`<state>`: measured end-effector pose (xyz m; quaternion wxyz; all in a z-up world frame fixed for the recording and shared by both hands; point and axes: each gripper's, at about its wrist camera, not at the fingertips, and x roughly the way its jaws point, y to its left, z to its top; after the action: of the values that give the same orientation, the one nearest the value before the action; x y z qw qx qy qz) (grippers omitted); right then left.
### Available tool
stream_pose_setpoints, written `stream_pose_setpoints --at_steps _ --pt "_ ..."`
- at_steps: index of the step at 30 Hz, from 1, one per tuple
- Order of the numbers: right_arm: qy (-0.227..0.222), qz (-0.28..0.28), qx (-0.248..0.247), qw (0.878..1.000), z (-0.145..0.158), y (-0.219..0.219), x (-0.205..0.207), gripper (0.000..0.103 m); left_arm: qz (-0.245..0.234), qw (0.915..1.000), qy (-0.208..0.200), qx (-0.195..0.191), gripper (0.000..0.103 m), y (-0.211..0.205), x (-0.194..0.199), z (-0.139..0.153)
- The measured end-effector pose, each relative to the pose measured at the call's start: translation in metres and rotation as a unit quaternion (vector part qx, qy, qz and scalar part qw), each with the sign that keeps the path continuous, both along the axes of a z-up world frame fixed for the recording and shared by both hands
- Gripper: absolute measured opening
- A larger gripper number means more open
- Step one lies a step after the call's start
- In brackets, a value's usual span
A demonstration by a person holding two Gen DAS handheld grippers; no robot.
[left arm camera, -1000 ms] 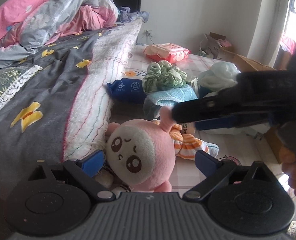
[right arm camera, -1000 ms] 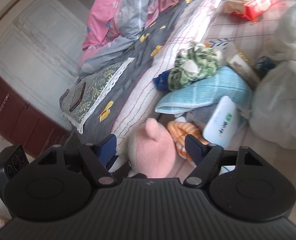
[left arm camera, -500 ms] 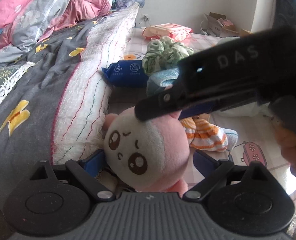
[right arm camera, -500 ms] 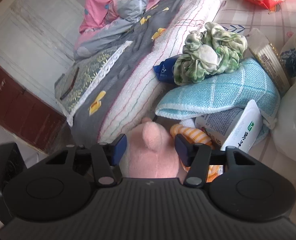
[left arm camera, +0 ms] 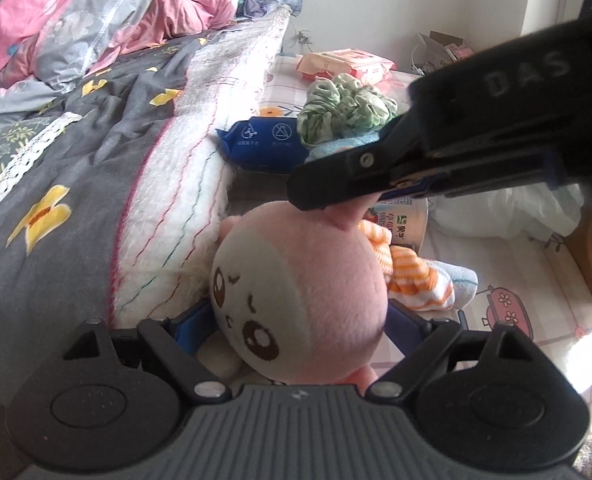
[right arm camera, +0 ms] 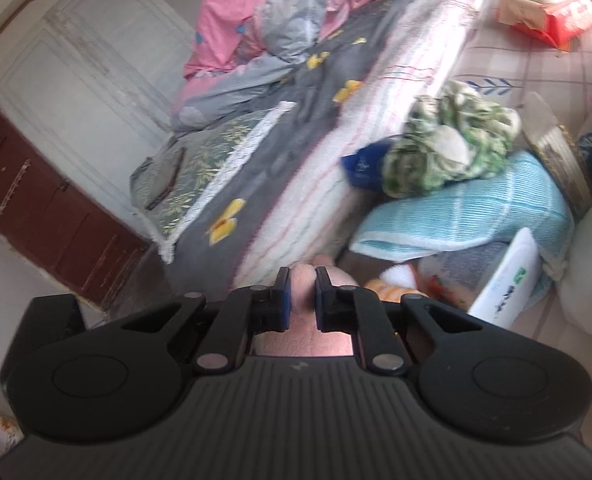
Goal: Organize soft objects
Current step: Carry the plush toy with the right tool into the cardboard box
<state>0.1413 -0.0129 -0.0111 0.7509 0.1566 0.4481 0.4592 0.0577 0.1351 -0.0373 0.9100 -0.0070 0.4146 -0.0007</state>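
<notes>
A pink plush toy [left arm camera: 307,292] with a white face lies at the edge of the bed. Its head sits between the wide jaws of my left gripper [left arm camera: 296,324], which are closing; the blue pads flank the head without clearly pressing it. My right gripper [left arm camera: 315,196] reaches in from the right and is shut on the toy's small pink ear [left arm camera: 347,216]. In the right wrist view that ear [right arm camera: 303,280] is pinched between the blue pads of the right gripper [right arm camera: 303,286]. The toy's body is hidden below.
Behind the toy lie an orange striped cloth [left arm camera: 411,272], a light blue towel [right arm camera: 475,212], a crumpled green cloth [left arm camera: 347,108], a blue wipes pack [left arm camera: 264,140], a white plastic bag [left arm camera: 503,212] and a red pack [left arm camera: 343,66]. A grey quilt [left arm camera: 76,168] lies on the left.
The right gripper's jaws have gone from wide open around the toy's head to shut on its ear. The left gripper has come closer around the head.
</notes>
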Motion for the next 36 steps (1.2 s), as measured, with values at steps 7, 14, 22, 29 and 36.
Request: stream_pose_setpoints --at_steps 7,14,22,29,36 --pt "-0.031 0.044 0.028 0.998 0.036 0.001 -0.024 0.009 0.017 0.9988 -0.042 -0.015 0.087 0.002 -0.027 0.026" --pt "-0.094 0.031 0.059 0.993 0.091 -0.034 -0.040 0.009 -0.011 0.9938 -0.110 -0.010 0.087 -0.021 -0.040 0.074" --pt "-0.181 -0.061 0.063 0.980 0.157 -0.140 -0.041 0.009 -0.119 0.9769 -0.175 -0.028 0.091 -0.099 -0.011 0.127" --pt "-0.215 -0.177 0.018 0.960 0.187 -0.252 -0.023 0.009 -0.209 0.9569 -0.189 -0.070 0.097 -0.184 0.037 0.144" --pt "-0.196 -0.281 -0.040 0.939 0.180 -0.348 0.007 0.009 -0.225 0.9559 -0.168 -0.087 0.097 -0.205 0.049 0.131"
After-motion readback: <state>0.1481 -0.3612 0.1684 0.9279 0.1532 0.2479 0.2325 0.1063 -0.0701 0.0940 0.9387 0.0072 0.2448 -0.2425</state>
